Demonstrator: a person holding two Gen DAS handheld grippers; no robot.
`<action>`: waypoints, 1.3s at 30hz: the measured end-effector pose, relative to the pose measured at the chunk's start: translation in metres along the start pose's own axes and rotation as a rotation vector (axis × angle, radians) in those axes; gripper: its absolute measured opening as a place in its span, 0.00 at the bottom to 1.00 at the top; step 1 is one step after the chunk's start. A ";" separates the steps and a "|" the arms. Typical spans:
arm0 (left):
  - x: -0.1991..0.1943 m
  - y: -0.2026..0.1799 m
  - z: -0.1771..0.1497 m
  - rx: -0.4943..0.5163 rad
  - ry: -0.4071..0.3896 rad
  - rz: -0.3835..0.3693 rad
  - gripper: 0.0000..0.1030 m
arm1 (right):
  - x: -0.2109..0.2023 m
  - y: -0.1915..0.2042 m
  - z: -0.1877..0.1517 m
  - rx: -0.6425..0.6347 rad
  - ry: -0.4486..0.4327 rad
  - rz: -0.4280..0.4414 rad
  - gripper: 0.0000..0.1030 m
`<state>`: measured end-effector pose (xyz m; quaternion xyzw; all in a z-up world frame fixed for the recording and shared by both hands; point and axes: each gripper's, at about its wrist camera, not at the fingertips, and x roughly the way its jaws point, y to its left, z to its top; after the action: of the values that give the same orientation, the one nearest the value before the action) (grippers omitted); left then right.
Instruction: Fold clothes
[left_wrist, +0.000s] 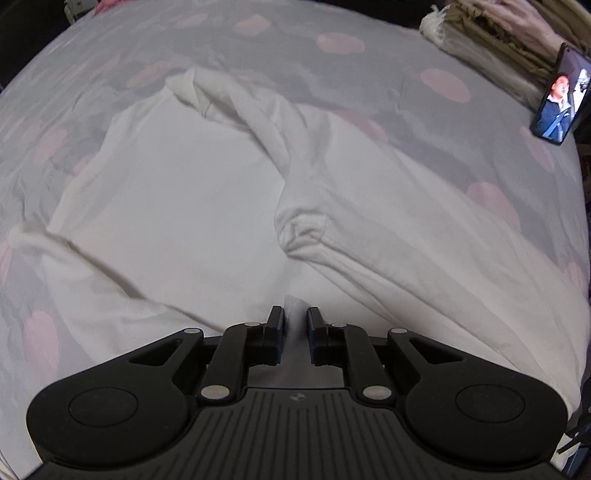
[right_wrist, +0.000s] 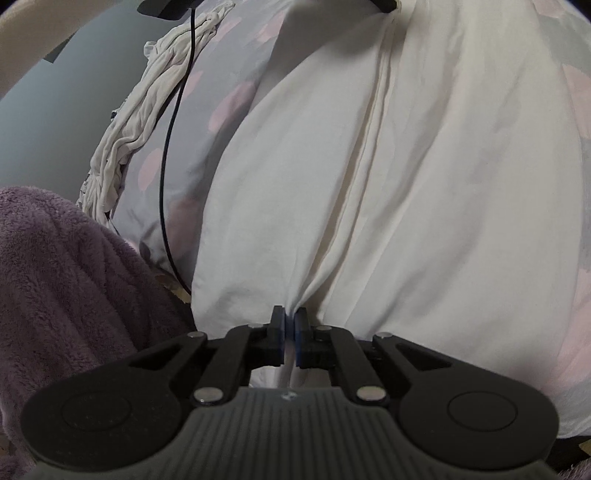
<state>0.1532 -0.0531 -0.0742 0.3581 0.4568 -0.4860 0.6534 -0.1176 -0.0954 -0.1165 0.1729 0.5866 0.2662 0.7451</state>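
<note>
The bed, covered by a grey sheet with pink dots, shows free margins around the white garment spread on it. A phone leans near the far right edge. The left tongs pinch a fold of the garment; the right tongs pinch its hem.

Grey bedsheet with pink dots ahead of both tools. Phone propped far right, screen lit, against folded pile. Purple fleece near left. Black cable hanging left. Crumpled pale cloth beyond.
</note>
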 end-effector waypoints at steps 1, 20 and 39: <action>-0.001 0.001 0.001 -0.005 -0.006 -0.002 0.10 | -0.002 0.001 0.001 -0.008 -0.005 0.005 0.06; -0.054 0.052 0.010 -0.224 -0.159 0.076 0.26 | -0.004 0.006 0.012 -0.028 -0.005 -0.074 0.23; -0.011 0.161 0.008 -0.759 -0.135 0.415 0.04 | -0.075 -0.076 0.181 -0.117 -0.110 -0.435 0.40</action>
<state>0.3090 -0.0133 -0.0577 0.1441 0.4776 -0.1647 0.8509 0.0598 -0.1911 -0.0555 0.0133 0.5523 0.1230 0.8244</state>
